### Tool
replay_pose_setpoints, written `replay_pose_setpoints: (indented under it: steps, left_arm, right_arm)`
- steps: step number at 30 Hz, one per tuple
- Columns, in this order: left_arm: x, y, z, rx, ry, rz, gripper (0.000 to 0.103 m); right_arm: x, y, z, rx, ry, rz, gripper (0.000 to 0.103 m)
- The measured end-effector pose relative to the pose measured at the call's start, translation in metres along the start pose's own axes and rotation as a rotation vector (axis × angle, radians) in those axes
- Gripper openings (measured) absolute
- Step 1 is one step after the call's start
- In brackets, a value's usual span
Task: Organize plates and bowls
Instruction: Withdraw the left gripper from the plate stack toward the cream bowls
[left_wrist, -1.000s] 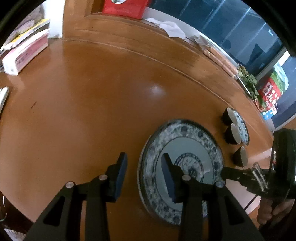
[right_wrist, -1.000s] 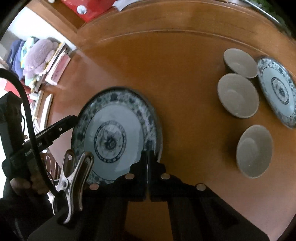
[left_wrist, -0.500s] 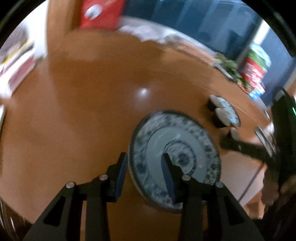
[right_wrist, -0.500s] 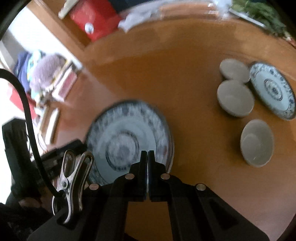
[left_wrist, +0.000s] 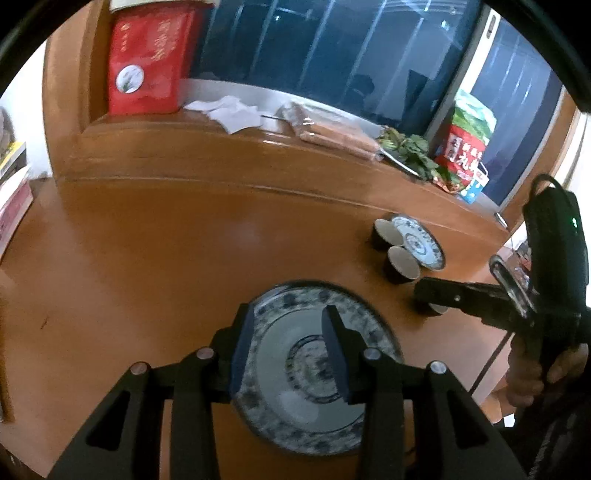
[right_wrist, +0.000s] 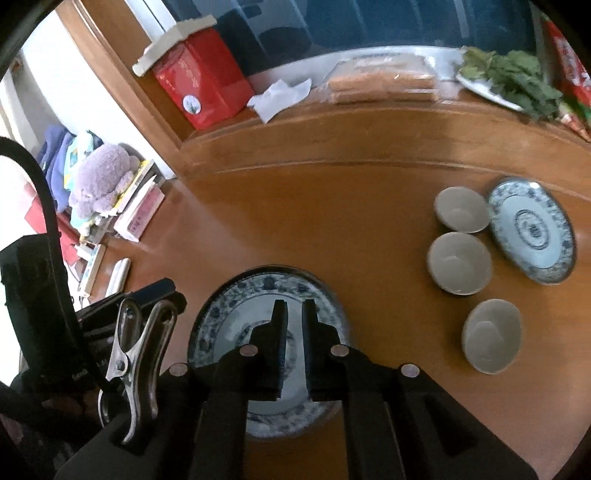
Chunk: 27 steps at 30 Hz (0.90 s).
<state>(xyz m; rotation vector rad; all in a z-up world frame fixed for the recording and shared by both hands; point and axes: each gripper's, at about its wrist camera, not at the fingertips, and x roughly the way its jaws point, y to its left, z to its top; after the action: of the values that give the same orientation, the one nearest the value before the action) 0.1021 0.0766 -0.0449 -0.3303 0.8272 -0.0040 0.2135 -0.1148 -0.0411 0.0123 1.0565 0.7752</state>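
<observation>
**Right gripper opens a little over the near plate**

A second ago the right gripper (right_wrist: 293, 314) had its fingers pressed together; now they stand a narrow gap apart, hovering over the middle of the large blue-and-white plate (right_wrist: 236, 299) that lies flat on the wooden table (right_wrist: 332, 221) close to the person. Both cameras have also tipped up, so the window ledge with the red box (left_wrist: 147, 59) and the greens (right_wrist: 517, 74) fills more of the view than before. The left gripper (left_wrist: 288, 332) is unchanged, its blue-padded fingers set wide, one over the plate's left rim and one over its centre. I'd judge this as the start of a pick on the near plate, with nothing gripped yet.

The second plate (right_wrist: 532, 232) sits well apart to the right, with two bowls just beside it: the far bowl (right_wrist: 460, 214) and the middle bowl (right_wrist: 458, 262). A third bowl (right_wrist: 493, 334) stands alone nearer the front.

From the left wrist view that third bowl is almost wholly hidden behind the right gripper's fingers. The near edge of the large plate is covered by gripper bodies in both views, and I cannot tell how high either gripper hangs above it, nor whether any finger touches the glaze.
</observation>
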Motion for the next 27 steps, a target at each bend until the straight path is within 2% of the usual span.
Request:
replay_pose_setpoints:
  steps: [3,13,20,27]
  left_arm:
    - [0.01,-0.02,0.001,-0.009,0.022,-0.008,0.04]
    - [0.025,-0.104,-0.001,0.059,0.0,-0.061,0.04]
    - [0.038,-0.163,-0.01,0.082,-0.01,-0.097,0.04]
    - [0.038,-0.203,-0.02,0.12,-0.032,-0.117,0.04]
  right_arm:
    - [-0.014,-0.017,-0.006,0.009,-0.018,-0.011,0.009]
    - [-0.086,-0.092,-0.032,0.096,-0.133,-0.063,0.011]
    - [-0.13,-0.121,-0.057,0.072,-0.169,-0.095,0.014]
    - [-0.159,-0.147,-0.073,0.09,-0.197,-0.115,0.014]
